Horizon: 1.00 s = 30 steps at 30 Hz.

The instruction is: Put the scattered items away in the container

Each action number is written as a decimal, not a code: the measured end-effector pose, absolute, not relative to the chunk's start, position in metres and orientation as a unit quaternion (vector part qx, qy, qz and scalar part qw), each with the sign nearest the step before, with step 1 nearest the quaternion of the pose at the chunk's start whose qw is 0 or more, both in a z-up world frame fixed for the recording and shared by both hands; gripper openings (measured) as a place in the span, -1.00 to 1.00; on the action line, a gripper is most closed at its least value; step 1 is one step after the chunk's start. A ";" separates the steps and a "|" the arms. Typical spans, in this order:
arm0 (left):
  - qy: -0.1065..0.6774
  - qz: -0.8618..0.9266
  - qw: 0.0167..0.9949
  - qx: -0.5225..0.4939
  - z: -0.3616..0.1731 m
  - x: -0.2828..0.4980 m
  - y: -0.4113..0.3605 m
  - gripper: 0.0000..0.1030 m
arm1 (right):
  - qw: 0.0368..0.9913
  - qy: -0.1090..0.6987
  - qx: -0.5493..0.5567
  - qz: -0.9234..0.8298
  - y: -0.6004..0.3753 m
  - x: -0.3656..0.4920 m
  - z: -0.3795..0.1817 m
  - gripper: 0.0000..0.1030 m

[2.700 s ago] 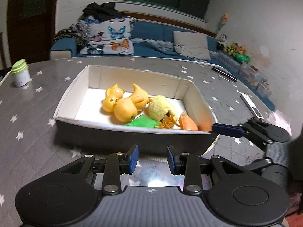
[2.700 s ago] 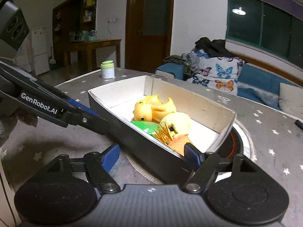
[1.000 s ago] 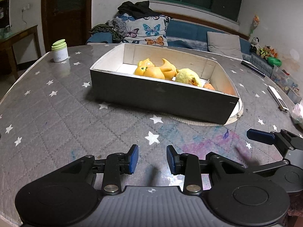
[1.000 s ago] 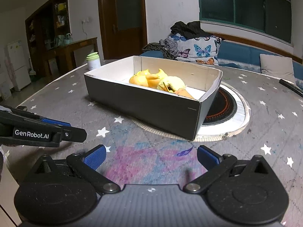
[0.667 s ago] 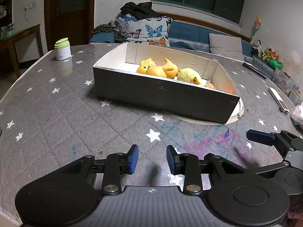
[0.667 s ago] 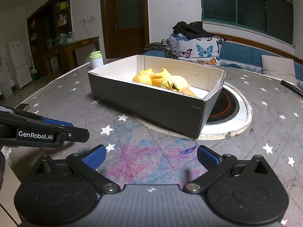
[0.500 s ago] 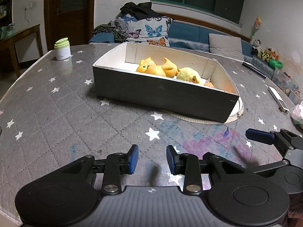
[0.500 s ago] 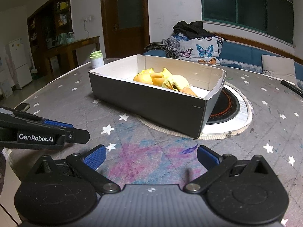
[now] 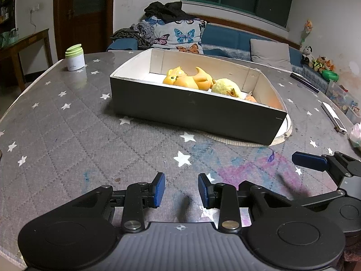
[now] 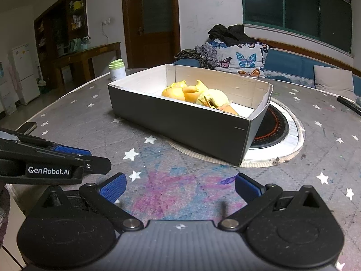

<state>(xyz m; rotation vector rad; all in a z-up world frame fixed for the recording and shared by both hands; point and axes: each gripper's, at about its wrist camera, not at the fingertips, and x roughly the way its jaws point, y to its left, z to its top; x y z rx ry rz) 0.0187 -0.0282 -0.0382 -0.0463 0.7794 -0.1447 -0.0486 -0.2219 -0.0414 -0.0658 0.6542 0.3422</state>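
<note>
One wide table [image 9: 67, 135] is filling the room's middle, wearing a grey quilted cover dotted with white stars and smeared pink and blue near its front edge. A blue sofa [image 9: 225, 40] with butterfly cushions is sitting behind it under a dark window, and a brown door is standing to the left. The container [image 9: 198, 113], a dark box with a white inside, is resting partly over a round hob [image 10: 273, 126] and is holding yellow duck toys [image 9: 187, 80] and a fuzzy yellow toy [image 9: 225, 87]. A green-lidded jar [image 9: 75, 57] is standing well apart. The left gripper [image 9: 181, 190] is hovering with a narrow gap, holding nothing; the right gripper [image 10: 179, 186] is hanging spread wide, empty, both short of the box.
</note>
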 end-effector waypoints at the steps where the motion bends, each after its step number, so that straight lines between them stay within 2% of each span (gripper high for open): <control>1: 0.380 -0.070 0.922 -0.022 -0.038 0.019 -0.028 -0.32 | 0.932 0.320 -0.032 0.167 -0.222 -0.048 -0.042 1.00; 30: 0.390 -0.078 0.918 -0.010 -0.038 0.052 -0.036 -0.33 | 0.928 0.337 -0.016 0.159 -0.228 -0.020 -0.047 1.00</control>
